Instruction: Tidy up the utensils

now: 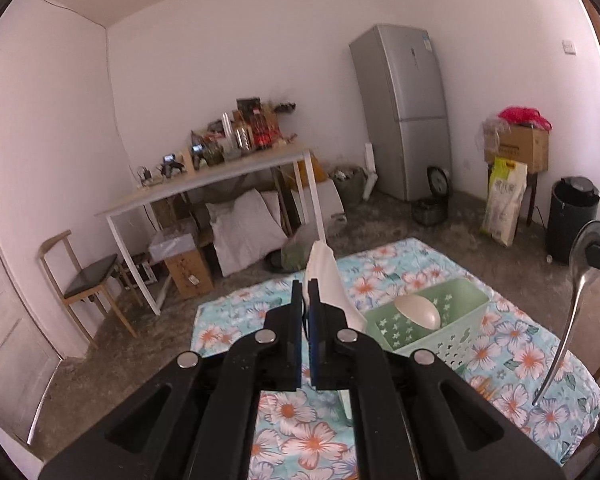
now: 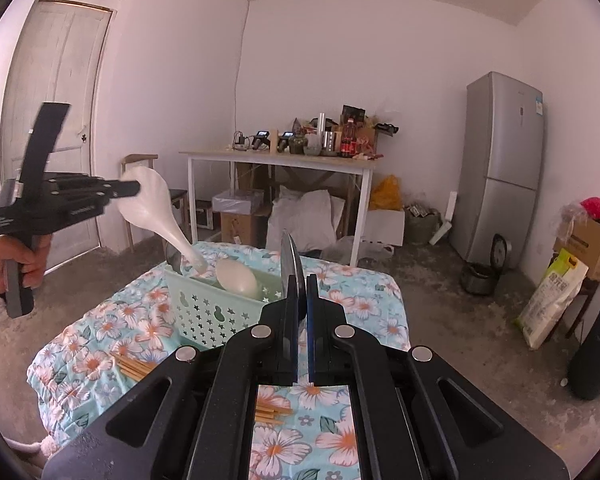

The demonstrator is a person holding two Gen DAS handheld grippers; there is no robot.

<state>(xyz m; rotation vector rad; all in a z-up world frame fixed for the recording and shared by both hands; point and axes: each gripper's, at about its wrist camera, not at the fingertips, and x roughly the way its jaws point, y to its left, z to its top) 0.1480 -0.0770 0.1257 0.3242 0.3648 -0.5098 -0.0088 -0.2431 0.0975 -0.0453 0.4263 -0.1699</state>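
Observation:
A pale green perforated basket (image 1: 456,332) (image 2: 204,312) sits on the floral tablecloth. A white spoon (image 1: 418,311) (image 2: 236,275) lies inside it. My left gripper (image 1: 310,286) (image 2: 134,189) is shut on another white spoon (image 1: 328,280) (image 2: 156,212), held by its bowl, with the handle tip angled down into the basket's far left corner. My right gripper (image 2: 300,280) (image 1: 598,258) is shut on a metal spoon (image 2: 290,264) (image 1: 568,320), held by its bowl above the basket's near right side, handle hanging down. Wooden chopsticks (image 2: 140,368) lie on the cloth in front of the basket.
The table (image 2: 364,292) has a blue floral cloth and drops off to the floor at its right and far edges. Beyond stand a cluttered white desk (image 2: 280,158), a wooden chair (image 1: 80,280), a grey fridge (image 2: 500,160), and a black bin (image 2: 596,352).

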